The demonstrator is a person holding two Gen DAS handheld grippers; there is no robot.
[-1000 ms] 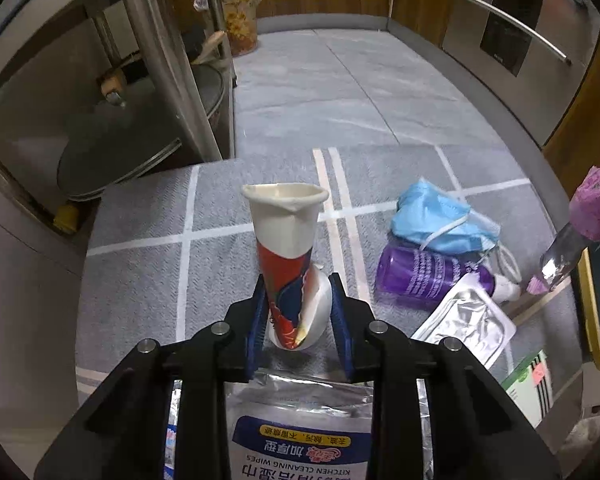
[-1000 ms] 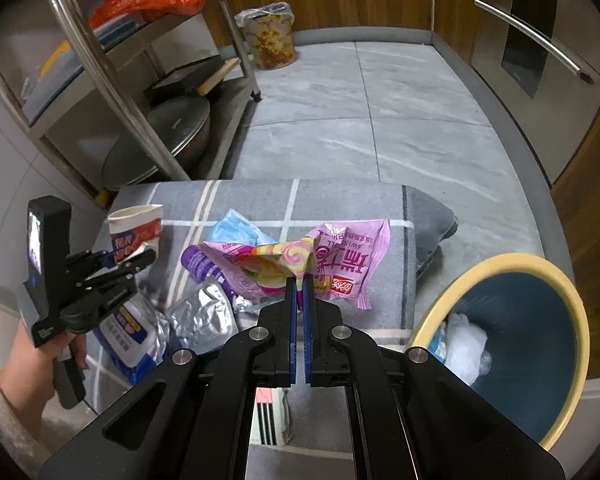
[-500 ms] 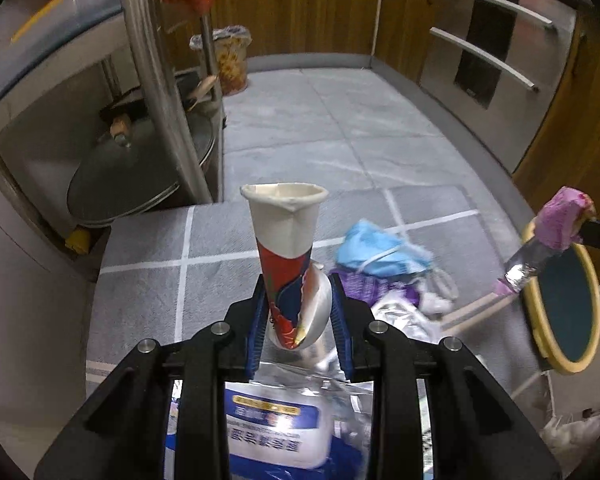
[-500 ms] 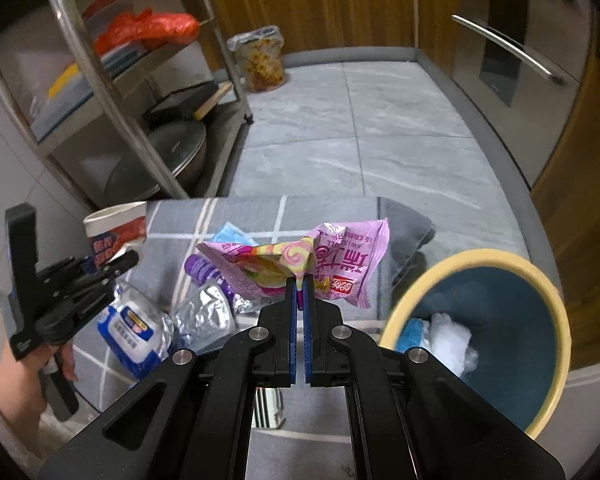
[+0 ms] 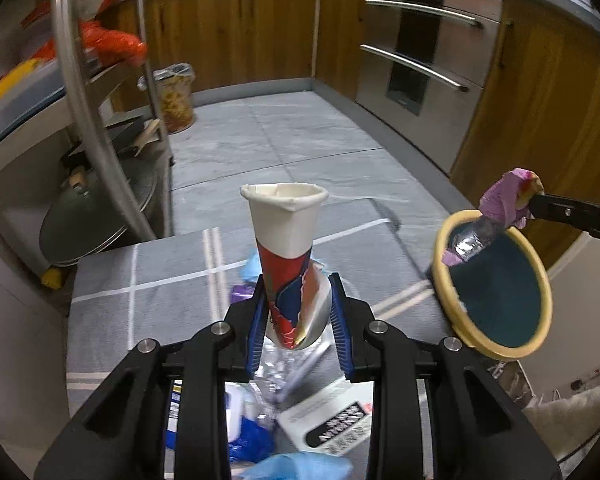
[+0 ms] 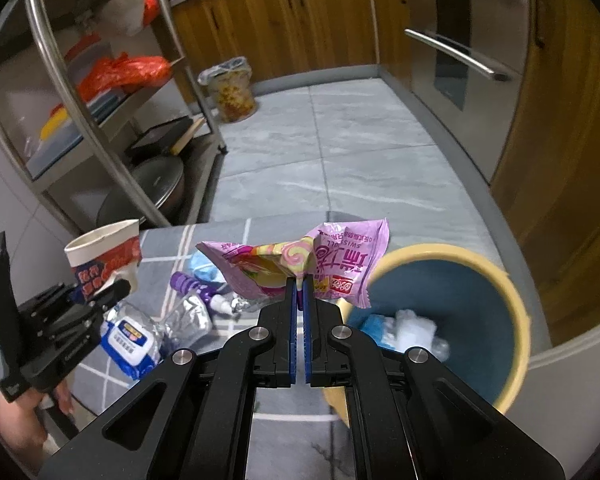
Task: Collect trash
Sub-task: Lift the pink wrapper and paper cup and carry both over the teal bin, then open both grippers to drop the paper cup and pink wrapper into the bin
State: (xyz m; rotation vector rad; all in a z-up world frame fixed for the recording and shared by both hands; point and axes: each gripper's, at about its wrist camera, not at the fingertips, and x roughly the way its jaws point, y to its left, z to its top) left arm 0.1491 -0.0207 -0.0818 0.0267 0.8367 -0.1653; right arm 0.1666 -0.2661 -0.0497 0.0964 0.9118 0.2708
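My left gripper (image 5: 298,284) is shut on a crushed red, white and blue paper cup (image 5: 286,248), held upright above the grey checked mat (image 5: 140,280). It also shows in the right wrist view (image 6: 100,256). My right gripper (image 6: 299,284) is shut on a pink snack wrapper (image 6: 340,260), held over the near left rim of the yellow bin with a blue inside (image 6: 516,328). The bin (image 5: 496,284) holds white and blue trash. The wrapper also shows in the left wrist view (image 5: 504,196).
On the mat lie a purple bottle (image 6: 188,284), a blue face mask (image 6: 204,268), a wipes pack (image 6: 130,340) and a foil wrapper (image 6: 188,320). A steel shelf rack (image 6: 100,120) with pans stands at the left. An oven front (image 6: 460,60) is at the right.
Both grippers have risen and moved right toward the bin, each with its load. The pink wrapper now hangs over the bin's rim. The cup is higher above the mat.
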